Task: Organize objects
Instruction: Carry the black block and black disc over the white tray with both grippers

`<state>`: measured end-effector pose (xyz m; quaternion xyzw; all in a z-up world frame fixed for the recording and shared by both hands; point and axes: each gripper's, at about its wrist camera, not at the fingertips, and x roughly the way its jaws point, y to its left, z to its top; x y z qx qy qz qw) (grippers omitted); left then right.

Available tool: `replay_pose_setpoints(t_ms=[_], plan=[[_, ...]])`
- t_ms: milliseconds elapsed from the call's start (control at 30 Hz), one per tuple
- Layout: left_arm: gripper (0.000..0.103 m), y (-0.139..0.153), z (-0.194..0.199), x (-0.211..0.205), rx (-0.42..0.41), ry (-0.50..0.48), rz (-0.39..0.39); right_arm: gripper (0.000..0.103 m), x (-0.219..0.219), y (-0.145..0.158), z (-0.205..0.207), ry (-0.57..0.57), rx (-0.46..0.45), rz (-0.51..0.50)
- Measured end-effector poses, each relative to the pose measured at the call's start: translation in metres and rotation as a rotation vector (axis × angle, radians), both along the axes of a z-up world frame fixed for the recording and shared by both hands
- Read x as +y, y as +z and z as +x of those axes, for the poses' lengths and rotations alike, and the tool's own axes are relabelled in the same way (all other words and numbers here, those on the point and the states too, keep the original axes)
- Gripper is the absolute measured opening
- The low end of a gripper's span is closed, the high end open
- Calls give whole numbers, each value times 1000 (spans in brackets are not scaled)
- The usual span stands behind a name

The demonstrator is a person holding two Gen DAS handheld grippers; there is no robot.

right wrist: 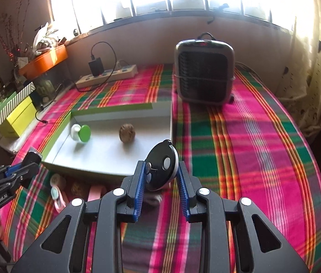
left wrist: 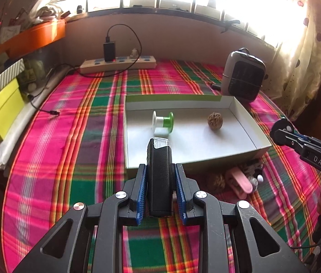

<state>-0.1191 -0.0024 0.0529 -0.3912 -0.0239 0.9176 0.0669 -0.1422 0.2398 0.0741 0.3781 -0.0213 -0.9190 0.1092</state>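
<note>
My left gripper (left wrist: 160,191) clamps a black light (left wrist: 159,177); my right gripper (right wrist: 161,188) clamps a round black gadget (right wrist: 161,170). The tray (left wrist: 246,136) holds a spool (left wrist: 163,122) and walnut (left wrist: 215,121). Several items (left wrist: 240,182) wait on the cloth beside it.

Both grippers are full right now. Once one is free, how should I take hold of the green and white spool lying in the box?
The spool lies on its side near the box's left wall. Come from above, fingers straddling the narrow core between its flanges, which should keep it from slipping sideways.
</note>
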Motion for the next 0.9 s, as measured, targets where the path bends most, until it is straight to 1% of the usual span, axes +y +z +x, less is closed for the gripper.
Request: replay_pose_setpoints(t_ms=[267, 333, 500, 633, 900], plan=[[22, -2, -26, 8, -15, -28, -4, 29, -10, 6, -33, 38, 1, -15], [22, -5, -32, 9, -24, -33, -1, 28, -15, 5, -41, 47, -2, -5], [21, -9, -46, 13, -37, -43, -8, 28, -25, 0, -61, 71, -24, 2], [21, -13, -54, 16, -48, -54, -13, 29, -27, -6, -77, 93, -53, -16], [21, -23, -70, 17, -69, -39, -6, 29, -36, -18, -98, 127, -85, 2]])
